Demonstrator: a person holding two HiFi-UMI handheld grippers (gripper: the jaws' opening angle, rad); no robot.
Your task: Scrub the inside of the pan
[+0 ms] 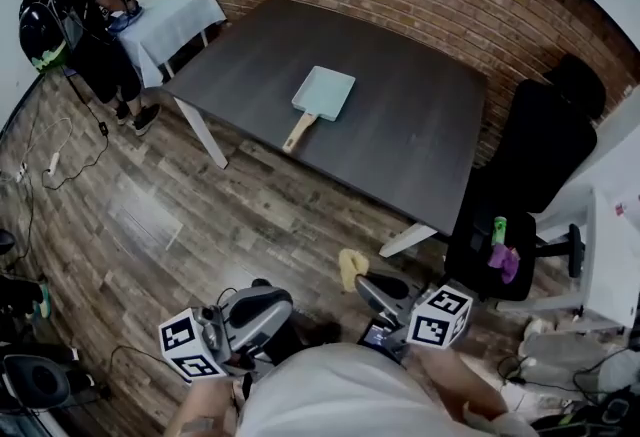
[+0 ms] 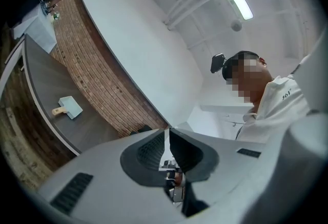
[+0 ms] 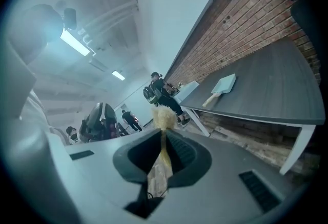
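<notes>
The pale blue square pan [image 1: 326, 92] with a wooden handle lies on the dark table [image 1: 400, 125], far ahead of both grippers. It also appears small in the left gripper view as the pan [image 2: 70, 106] and in the right gripper view as the pan [image 3: 224, 84]. My right gripper [image 3: 163, 135] is shut on a yellow sponge [image 3: 163, 117], which sticks out beyond the jaw tips; the head view shows the sponge [image 1: 351, 267] low over the wooden floor. My left gripper [image 2: 167, 135] is shut with nothing between its jaws and sits near my body as the left gripper [image 1: 258, 297].
A black office chair [image 1: 540, 155] stands right of the table with green and purple items [image 1: 502, 250] on its seat. At the back left a person with a backpack [image 1: 85, 15] stands by a white-covered table [image 1: 170, 15]. Cables [image 1: 60, 150] lie on the floor at left.
</notes>
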